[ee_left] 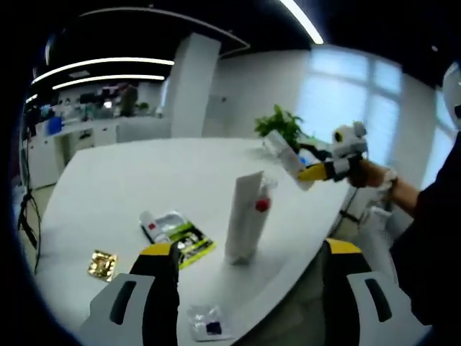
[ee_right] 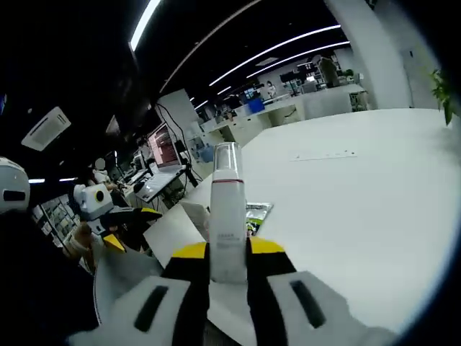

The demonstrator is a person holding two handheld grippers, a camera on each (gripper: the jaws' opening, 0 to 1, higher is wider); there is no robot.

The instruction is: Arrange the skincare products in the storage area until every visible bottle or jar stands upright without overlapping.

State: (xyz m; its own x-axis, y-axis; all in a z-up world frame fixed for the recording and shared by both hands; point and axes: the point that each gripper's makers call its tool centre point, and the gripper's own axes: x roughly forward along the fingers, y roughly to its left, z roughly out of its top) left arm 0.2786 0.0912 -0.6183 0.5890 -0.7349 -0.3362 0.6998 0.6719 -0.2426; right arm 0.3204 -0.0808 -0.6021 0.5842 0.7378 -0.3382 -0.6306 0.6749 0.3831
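Observation:
A white bottle (ee_right: 228, 216) with a clear cap stands up between the jaws of my right gripper (ee_right: 229, 252), which is shut on its lower body. The left gripper view shows that bottle (ee_left: 283, 150) held tilted above the table's far edge by the right gripper (ee_left: 322, 171). My left gripper (ee_left: 250, 249) is wide open, low over the table's near edge. Just ahead of it a white tube (ee_left: 243, 216) stands upright with a small red-capped item (ee_left: 263, 205) beside it. From the right gripper view, the left gripper (ee_right: 130, 225) hangs at the left.
On the white table (ee_left: 144, 180) lie a small tube with a red label (ee_left: 153, 225), a green and black sachet (ee_left: 189, 241), a gold sachet (ee_left: 102, 264) and a clear packet (ee_left: 209, 321). A potted plant (ee_left: 281, 122) stands at the far edge. A person's hand (ee_left: 371, 174) holds the right gripper.

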